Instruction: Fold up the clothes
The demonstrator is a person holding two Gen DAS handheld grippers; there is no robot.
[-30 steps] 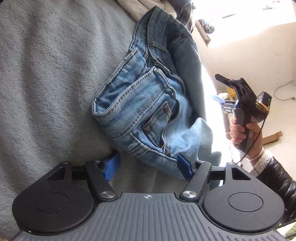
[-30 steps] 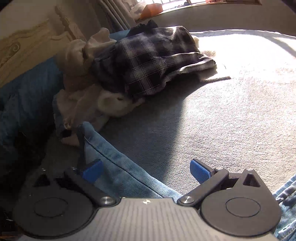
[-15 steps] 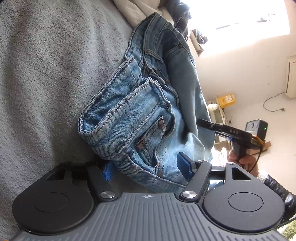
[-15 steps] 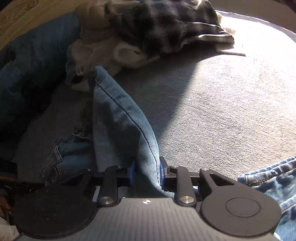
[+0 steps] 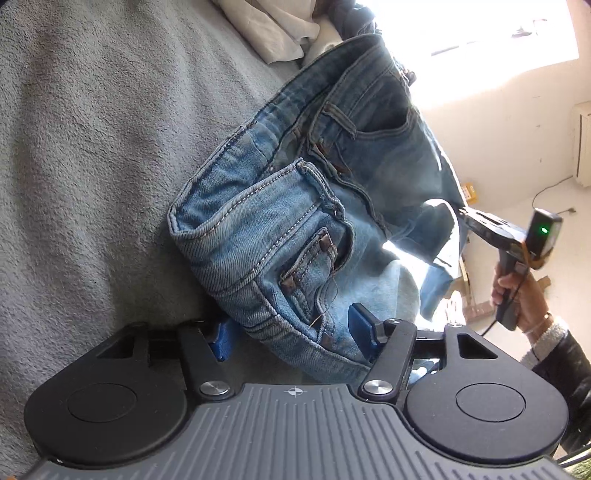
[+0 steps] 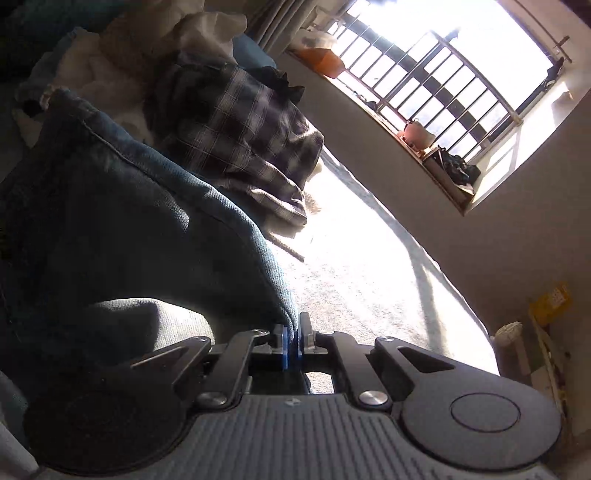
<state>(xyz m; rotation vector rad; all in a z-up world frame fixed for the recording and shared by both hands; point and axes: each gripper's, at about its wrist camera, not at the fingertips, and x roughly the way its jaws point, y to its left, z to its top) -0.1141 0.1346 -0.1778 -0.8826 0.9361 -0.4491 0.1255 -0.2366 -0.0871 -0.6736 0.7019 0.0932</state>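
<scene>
Change: since a second ago the right claw (image 6: 291, 341) has rolled and risen, so its view now tilts toward the barred window (image 6: 439, 85); its jaws have just been closing and now pinch a fold of denim. The left claw (image 5: 291, 332) has just narrowed a little around the waistband.
Right claw: nearly closed, blue pads pressing the edge of the jeans (image 5: 295, 229), whose leg hangs dark and lifted to the left of the pads.
Left claw: about half open, a blue pad on each side of the folded waistband; whether the pads actually press the cloth I cannot tell.
Jeans: on the grey bed blanket (image 5: 92, 147), waistband end nearest the left claw, the far end raised by the right claw at the bed's right edge.
Other clothes: a plaid shirt (image 6: 243, 129) and pale garments (image 5: 273, 29) heaped at the far side.
</scene>
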